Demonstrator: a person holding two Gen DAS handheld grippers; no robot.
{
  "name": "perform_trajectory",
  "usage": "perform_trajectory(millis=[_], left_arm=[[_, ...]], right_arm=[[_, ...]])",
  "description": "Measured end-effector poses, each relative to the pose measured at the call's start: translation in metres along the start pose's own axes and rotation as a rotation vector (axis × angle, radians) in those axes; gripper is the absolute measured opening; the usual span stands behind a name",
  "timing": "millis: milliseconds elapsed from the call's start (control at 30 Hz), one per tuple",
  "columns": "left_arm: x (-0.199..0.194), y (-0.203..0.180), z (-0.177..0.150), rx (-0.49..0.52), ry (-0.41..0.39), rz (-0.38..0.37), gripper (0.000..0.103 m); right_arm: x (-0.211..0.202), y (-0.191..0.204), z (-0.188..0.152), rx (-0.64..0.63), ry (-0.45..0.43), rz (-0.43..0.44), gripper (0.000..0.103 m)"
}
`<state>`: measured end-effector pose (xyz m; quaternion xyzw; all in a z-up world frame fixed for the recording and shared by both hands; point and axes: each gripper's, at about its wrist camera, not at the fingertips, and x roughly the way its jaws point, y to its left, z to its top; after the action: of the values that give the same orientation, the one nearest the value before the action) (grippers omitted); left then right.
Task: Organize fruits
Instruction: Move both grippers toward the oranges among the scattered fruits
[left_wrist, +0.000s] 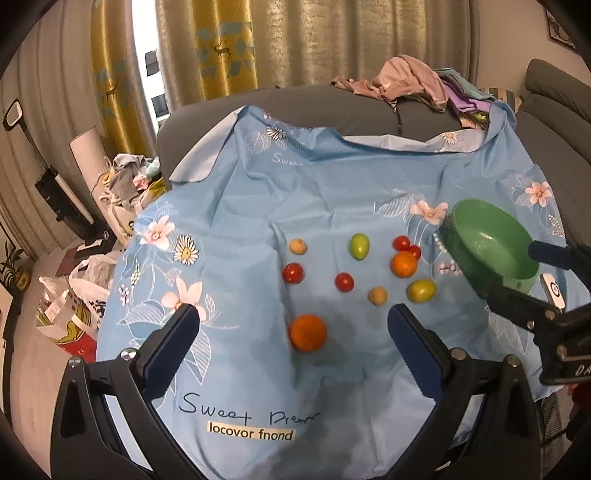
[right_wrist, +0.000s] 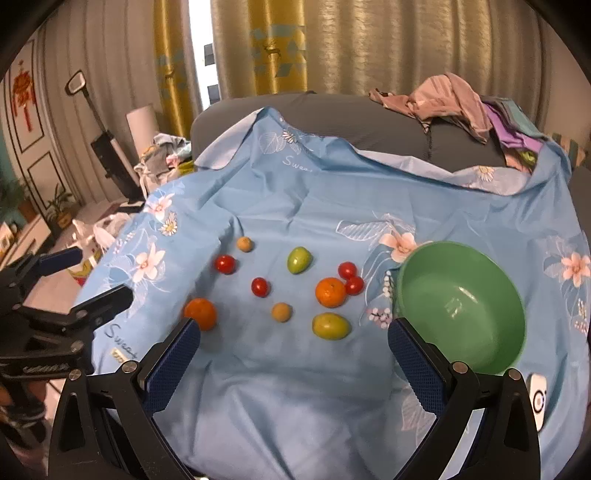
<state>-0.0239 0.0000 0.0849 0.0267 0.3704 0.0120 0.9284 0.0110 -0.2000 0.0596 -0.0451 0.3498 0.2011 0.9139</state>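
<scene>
Fruits (right_wrist: 284, 291) lay scattered on the cloth (right_wrist: 295, 206), just left of the empty green bowl (right_wrist: 461, 306). Left gripper (left_wrist: 293, 328) and right gripper (right_wrist: 293, 334) hovered spread wide, holding nothing.

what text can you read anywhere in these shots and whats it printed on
"Sweet Drea..." in script, on the near edge of the blue floral cloth; the end blurs.
"locovor fnond" on a pale strip below that script, as it reads; the letters are soft.
"Swee..." in white script near the cloth's far edge, cut off by a fold.
"DA..." on the right tool's body, cut off by the frame.
The red wall hanging shows no legible characters.
</scene>
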Motion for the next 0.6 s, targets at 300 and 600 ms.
perform_trajectory(millis=[300,600], left_arm=[[-0.008,-0.012,0.003,0.022,-0.008,-0.011,0.102],[-0.008,-0.012,0.001,0.025,-0.005,-0.008,0.102]], right_arm=[[-0.012,-0.002,-0.003,0.001,-0.033,0.000,0.102],[-0.011,-0.001,-0.008,-0.012,-0.026,-0.007,0.102]])
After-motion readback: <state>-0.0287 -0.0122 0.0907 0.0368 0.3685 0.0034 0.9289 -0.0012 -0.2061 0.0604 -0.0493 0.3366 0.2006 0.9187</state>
